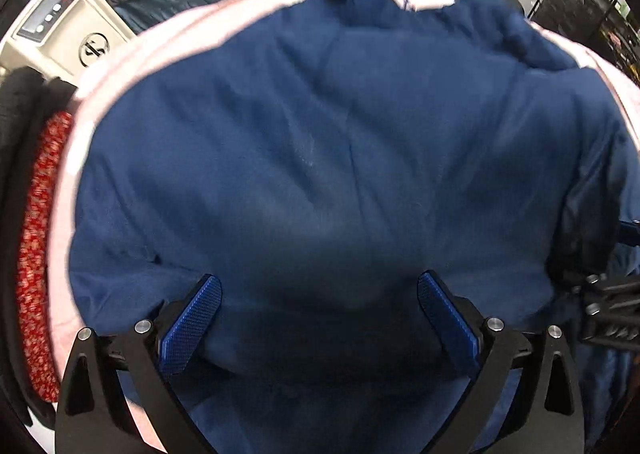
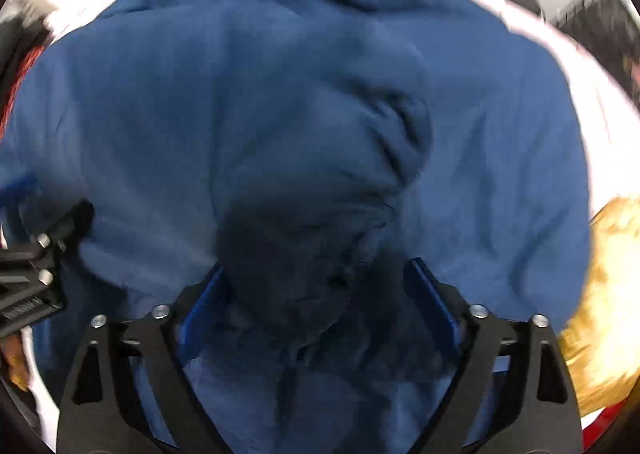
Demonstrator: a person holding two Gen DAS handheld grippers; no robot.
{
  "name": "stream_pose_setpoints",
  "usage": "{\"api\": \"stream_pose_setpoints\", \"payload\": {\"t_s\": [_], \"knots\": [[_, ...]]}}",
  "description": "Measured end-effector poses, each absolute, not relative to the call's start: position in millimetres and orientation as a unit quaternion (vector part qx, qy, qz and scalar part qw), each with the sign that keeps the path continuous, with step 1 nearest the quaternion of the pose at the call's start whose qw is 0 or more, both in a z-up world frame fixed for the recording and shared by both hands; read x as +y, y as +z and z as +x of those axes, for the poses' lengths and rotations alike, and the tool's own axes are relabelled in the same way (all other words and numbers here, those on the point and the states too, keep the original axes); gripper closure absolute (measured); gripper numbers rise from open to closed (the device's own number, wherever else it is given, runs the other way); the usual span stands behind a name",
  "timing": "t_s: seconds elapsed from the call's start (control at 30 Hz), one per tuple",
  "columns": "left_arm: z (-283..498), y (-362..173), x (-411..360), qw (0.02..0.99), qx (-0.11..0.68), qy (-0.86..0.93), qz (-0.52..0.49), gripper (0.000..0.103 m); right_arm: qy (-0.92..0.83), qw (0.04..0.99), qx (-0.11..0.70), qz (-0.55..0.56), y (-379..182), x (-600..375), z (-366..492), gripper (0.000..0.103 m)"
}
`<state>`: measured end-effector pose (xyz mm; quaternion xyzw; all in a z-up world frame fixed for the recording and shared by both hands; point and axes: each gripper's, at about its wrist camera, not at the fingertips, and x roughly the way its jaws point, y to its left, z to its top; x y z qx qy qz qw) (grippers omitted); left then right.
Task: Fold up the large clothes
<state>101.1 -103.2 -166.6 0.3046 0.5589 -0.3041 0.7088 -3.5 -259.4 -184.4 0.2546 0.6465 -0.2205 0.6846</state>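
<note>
Navy fleece garment (image 1: 340, 142) lies rumpled across the pink worktop (image 1: 132, 54), right under both tongs, left tongs (image 1: 319, 318) and right tongs (image 2: 316, 294) spread wide with a bunched fold between, gripping nothing.

Motion blur smeared the blue garment (image 2: 280, 94) and a golden object (image 2: 612, 274) cut off at the right wrist view's edge.

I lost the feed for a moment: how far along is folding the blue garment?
Done: the blue garment lies spread on the pink surface, though rumpled near its middle. In hand: nothing; the left tool and right tool stand open just above it. Left: the neat final folds, judging by the bunched cloth.
</note>
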Motion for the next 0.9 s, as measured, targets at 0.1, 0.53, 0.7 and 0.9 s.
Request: {"api": "stream_pose_setpoints", "payload": {"t_s": [0.1,0.53,0.7,0.9], "knots": [[105.8,-175.5,-106.8,0.712,0.563,-0.297,0.297,0.005,-0.208,0.68,0.651,0.265,-197.6,-266.9,0.9,0.006],[122.6,-188.3,-116.2,0.711,0.584,-0.278,0.276,0.004,-0.233,0.677,0.635,0.291,-209.0,-282.9,8.2,0.004],[123.2,-186.8,-107.0,0.716,0.58,-0.28,0.269,0.004,-0.229,0.692,0.621,0.287,-210.0,-278.2,-6.6,0.004],[103.0,-178.1,-89.6,0.728,0.56,-0.287,0.272,0.005,-0.214,0.695,0.62,0.293,-193.2,-265.2,-32.7,0.005]]}}
